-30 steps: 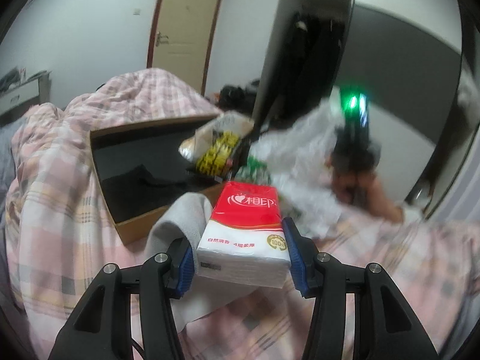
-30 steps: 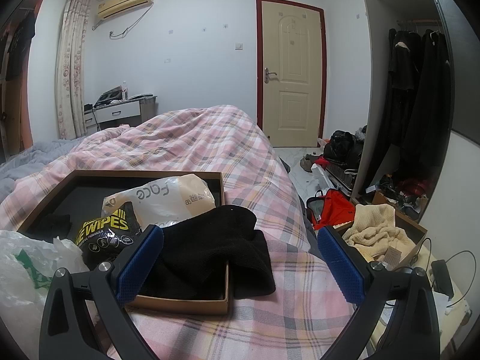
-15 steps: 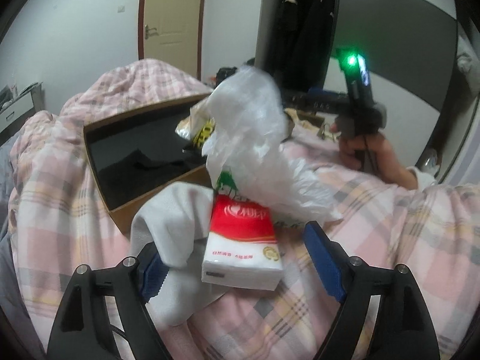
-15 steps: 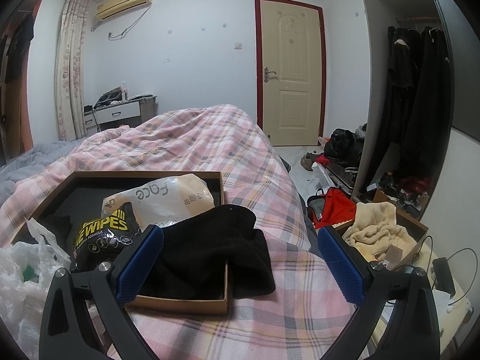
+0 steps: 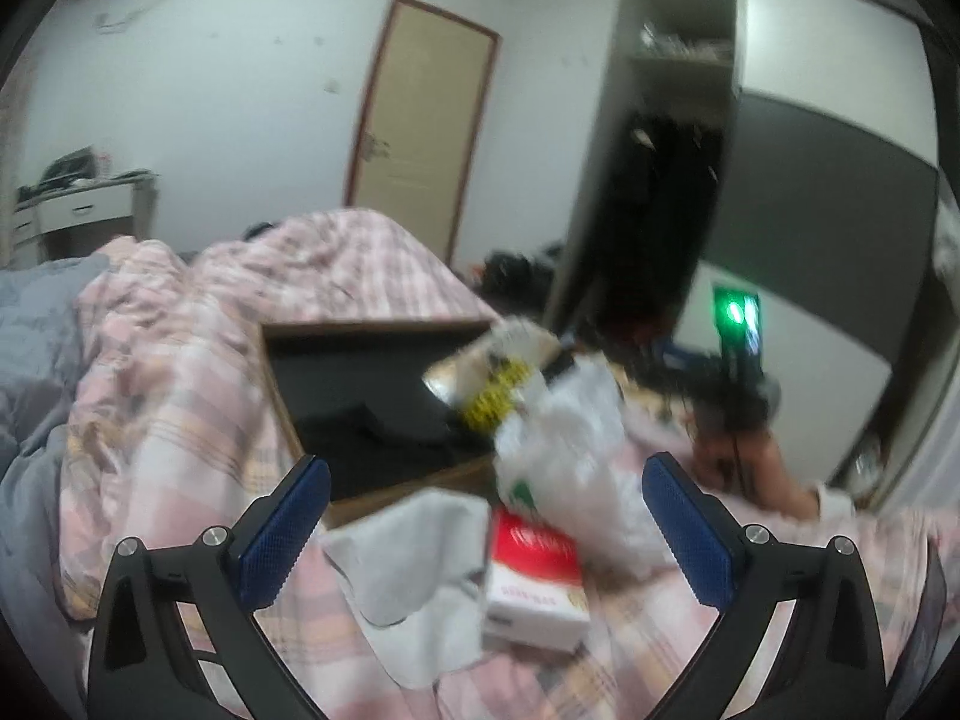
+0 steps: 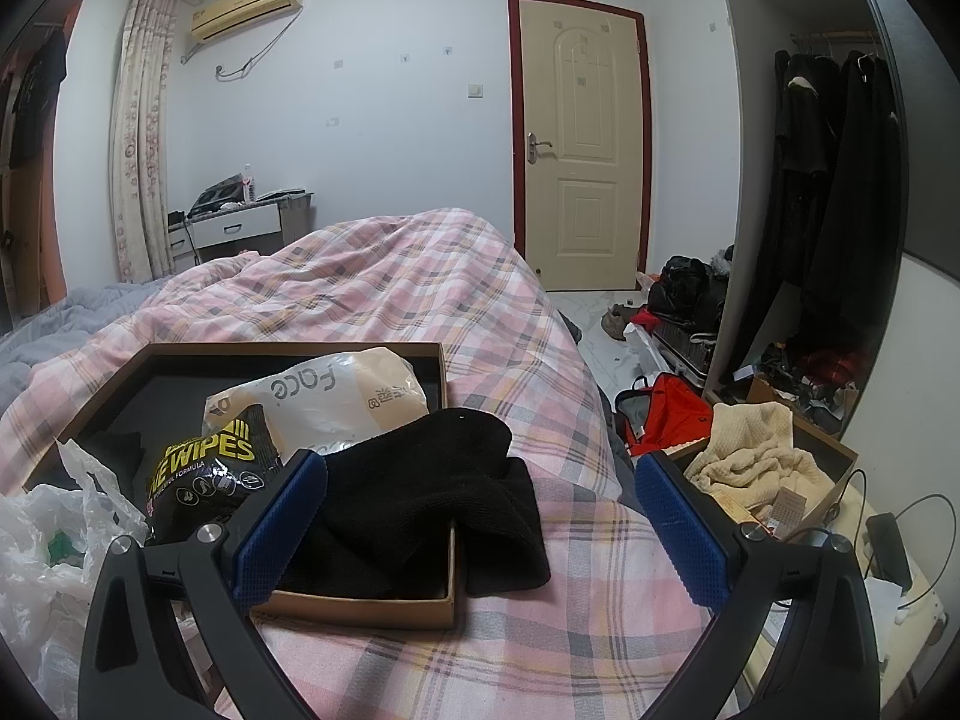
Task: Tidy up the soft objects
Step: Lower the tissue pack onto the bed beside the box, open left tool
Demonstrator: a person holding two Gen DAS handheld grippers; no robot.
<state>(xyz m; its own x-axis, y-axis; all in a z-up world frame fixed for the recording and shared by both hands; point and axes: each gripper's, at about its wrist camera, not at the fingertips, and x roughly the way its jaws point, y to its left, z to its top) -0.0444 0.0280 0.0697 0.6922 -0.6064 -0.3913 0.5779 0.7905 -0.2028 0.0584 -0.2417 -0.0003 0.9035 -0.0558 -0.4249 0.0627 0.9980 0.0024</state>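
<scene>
A red-and-white tissue pack [image 5: 534, 582] lies on the pink plaid quilt [image 5: 180, 390], free of my left gripper [image 5: 486, 534], whose jaws are opening wide around and above it. Beside the pack lie a grey cloth [image 5: 414, 564] and a crumpled white plastic bag [image 5: 564, 438]. Behind them sits a shallow brown box [image 5: 360, 396]. My right gripper [image 6: 480, 522] hangs open over the box [image 6: 372, 603], above a black knit garment [image 6: 432, 510] draped across its rim. The box also holds a black wipes pack [image 6: 210, 468] and a beige face-tissue bag [image 6: 336, 402].
The other gripper with a green light [image 5: 735, 324] and a hand shows at the right of the left wrist view. A white plastic bag [image 6: 54, 546] lies left of the box. Beside the bed are a box with a cream towel [image 6: 756, 462], a red bag [image 6: 672, 414] and cables [image 6: 888, 540].
My left gripper let go of the tissue pack, spread its jaws wide and pulled up and back. The plastic bag shifted and settled beside the pack. The right gripper stayed still.
</scene>
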